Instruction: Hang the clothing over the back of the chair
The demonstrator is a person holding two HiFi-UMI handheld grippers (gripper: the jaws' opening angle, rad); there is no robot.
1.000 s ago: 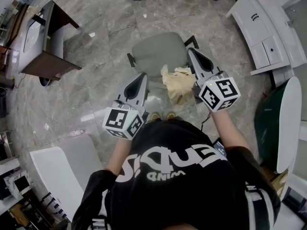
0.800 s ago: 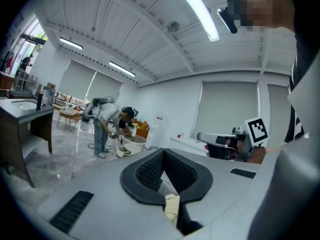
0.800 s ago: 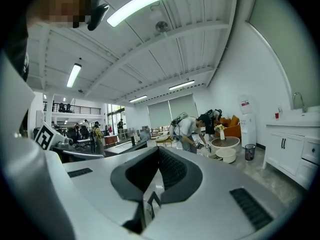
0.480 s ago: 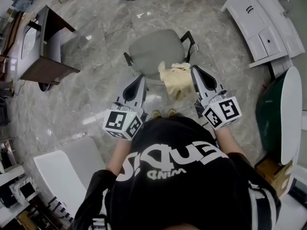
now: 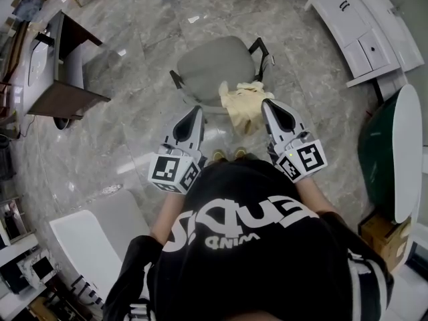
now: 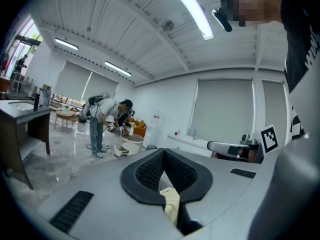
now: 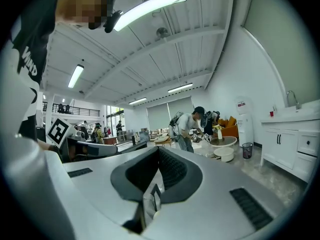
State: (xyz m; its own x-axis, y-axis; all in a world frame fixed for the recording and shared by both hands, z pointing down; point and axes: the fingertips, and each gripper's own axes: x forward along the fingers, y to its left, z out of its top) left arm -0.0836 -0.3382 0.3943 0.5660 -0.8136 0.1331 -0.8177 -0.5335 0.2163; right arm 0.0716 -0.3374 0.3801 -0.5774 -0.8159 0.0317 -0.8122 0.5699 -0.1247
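Below me stands a grey office chair [image 5: 212, 62], seen in the head view. The cream clothing [image 5: 246, 104] lies bunched over its near right edge, by the backrest. My right gripper [image 5: 266, 101] points at the chair just right of the clothing; its jaws are shut and I see nothing held in them. My left gripper [image 5: 198, 108] hovers at the chair's near left edge, a short way from the cloth, jaws together. In the left gripper view a strip of the clothing [image 6: 171, 203] shows through the slit beyond the jaws. The right gripper view shows shut pads [image 7: 170, 171].
A brown desk [image 5: 63, 79] stands at the left and white cabinets [image 5: 354, 25] at the upper right. A white chair [image 5: 87, 233] sits at the lower left, a green and white object [image 5: 384, 159] at the right. A person [image 6: 102, 121] bends over far across the marble floor.
My right gripper has drawn back from beside the chair's armrest to beside the clothing. The clothing has stayed on the chair. The left gripper has barely shifted.
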